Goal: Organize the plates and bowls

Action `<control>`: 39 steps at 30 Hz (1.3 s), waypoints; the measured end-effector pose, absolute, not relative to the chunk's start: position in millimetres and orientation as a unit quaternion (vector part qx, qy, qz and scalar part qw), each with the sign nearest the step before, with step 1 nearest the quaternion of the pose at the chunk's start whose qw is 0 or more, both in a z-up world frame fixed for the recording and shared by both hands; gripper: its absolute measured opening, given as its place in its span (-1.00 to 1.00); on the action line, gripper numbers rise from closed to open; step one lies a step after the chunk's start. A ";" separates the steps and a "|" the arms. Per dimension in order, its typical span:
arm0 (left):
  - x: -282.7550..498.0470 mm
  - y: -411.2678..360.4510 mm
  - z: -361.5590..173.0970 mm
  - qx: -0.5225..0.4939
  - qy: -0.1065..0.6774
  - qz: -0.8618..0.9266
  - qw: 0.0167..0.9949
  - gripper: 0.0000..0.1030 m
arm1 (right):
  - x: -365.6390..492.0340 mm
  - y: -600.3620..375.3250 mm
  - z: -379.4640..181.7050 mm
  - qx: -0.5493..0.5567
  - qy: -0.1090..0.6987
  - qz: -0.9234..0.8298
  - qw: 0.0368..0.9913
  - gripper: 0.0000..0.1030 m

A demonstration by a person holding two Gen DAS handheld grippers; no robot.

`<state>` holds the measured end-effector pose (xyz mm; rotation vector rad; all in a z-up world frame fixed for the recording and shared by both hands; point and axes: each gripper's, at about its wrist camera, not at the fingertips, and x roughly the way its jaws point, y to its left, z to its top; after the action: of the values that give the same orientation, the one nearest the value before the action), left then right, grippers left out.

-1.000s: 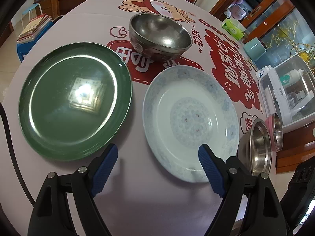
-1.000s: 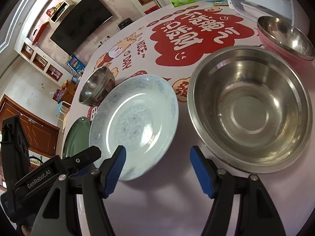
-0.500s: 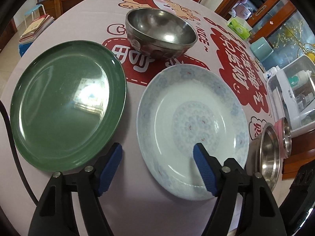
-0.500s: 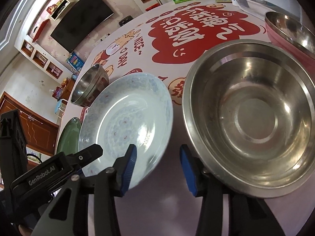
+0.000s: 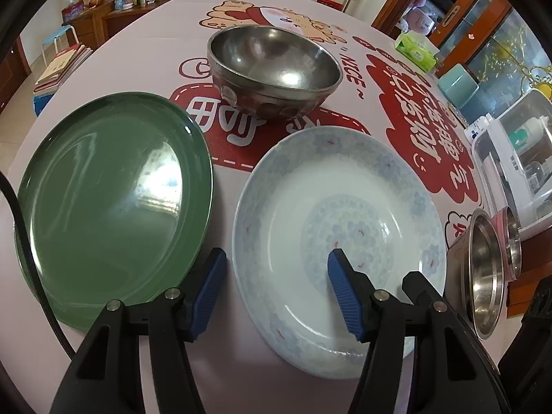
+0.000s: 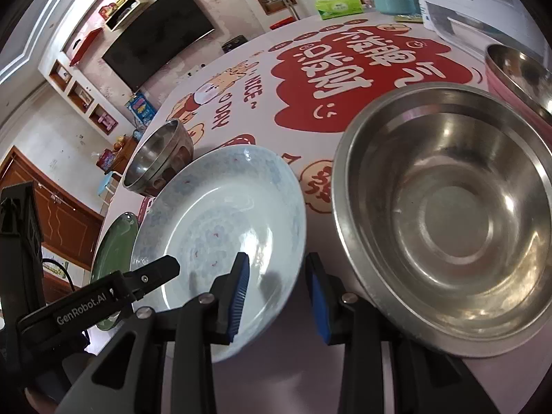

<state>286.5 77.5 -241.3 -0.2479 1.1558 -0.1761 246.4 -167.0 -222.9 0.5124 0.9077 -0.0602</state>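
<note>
Blue-padded, our left claw [image 5: 276, 289] and right claw [image 6: 277, 293] have just been narrowing astride the white plate's [image 5: 338, 241] near rim, not yet gripping; lifting looks next.

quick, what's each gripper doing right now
Left gripper: open, closing around the white plate rim, not gripping.
Right gripper: open, closing around the same rim.

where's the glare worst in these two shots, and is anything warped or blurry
Left wrist view: a bright window reflection sits on the green plate, smaller hot spots inside the far steel bowl; the fisheye bends the table edge and blacks out the corners. Right wrist view: scattered highlights glint in the big steel bowl; the room walls curve strongly; both views look sharp.
</note>
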 end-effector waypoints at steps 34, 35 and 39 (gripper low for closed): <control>277.8 83.3 -231.0 -0.097 0.530 -0.070 0.839 -0.56 | 245.2 -184.5 -225.8 0.260 0.447 0.005 0.856 -0.76; 274.9 83.2 -228.7 -0.097 0.529 -0.072 0.840 -0.56 | 244.4 -185.0 -225.0 0.260 0.448 0.006 0.855 -0.76; 266.0 84.7 -219.6 -0.103 0.523 -0.075 0.843 -0.56 | 239.2 -183.1 -216.2 0.252 0.446 0.010 0.859 -0.76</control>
<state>266.0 84.7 -219.6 -0.2171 1.1040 -0.1575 239.2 -183.1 -216.2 0.5299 0.9368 0.0217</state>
